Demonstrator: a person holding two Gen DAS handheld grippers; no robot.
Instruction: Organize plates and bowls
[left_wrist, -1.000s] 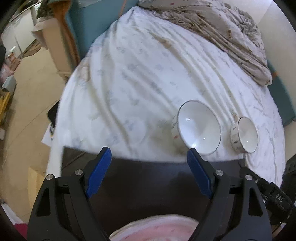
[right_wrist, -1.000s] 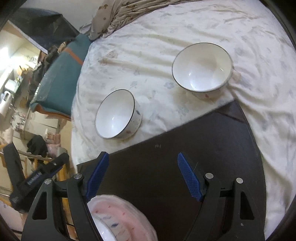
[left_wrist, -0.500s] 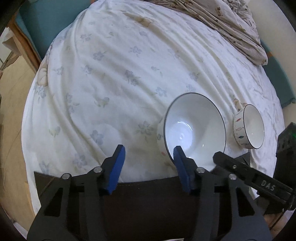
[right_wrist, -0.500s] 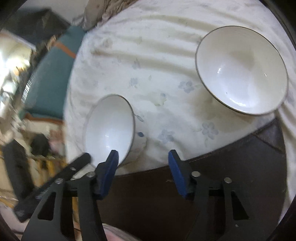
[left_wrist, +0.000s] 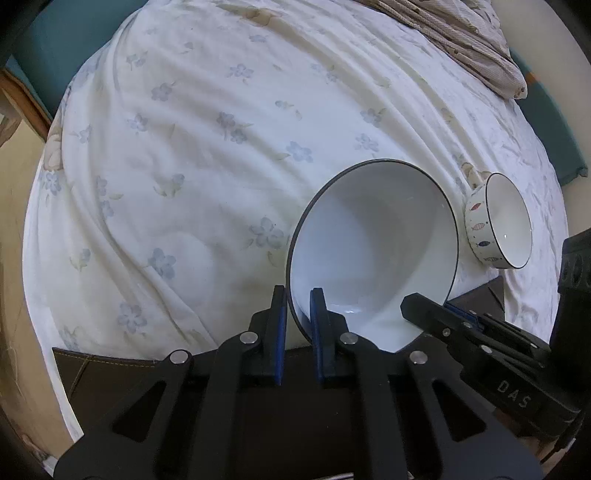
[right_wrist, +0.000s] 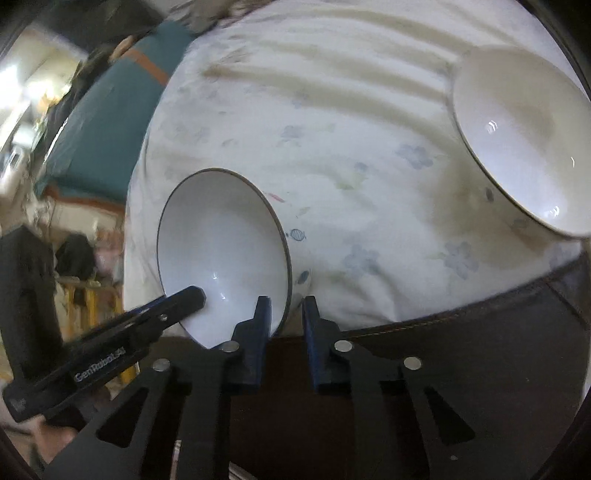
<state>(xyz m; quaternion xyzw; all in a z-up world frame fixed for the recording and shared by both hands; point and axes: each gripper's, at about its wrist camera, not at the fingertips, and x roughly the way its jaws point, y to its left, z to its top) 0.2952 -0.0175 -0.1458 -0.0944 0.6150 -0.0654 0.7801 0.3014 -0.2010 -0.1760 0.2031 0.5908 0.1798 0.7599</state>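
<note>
Both tongs clamp a bowl rim on the bed.
Left tongs (left_wrist: 298, 295) have just closed, pinching the near rim of the large white bowl (left_wrist: 373, 251); right tongs (right_wrist: 286, 304) have just closed on the rim of the small fish-patterned bowl (right_wrist: 221, 251). Both bowls sit tilted on the flowered bedsheet (left_wrist: 192, 166), beside the dark mat (right_wrist: 480, 350).

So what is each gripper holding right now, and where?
The left gripper pinches the big bowl by its near rim; the right gripper pinches the small bowl likewise.
</note>
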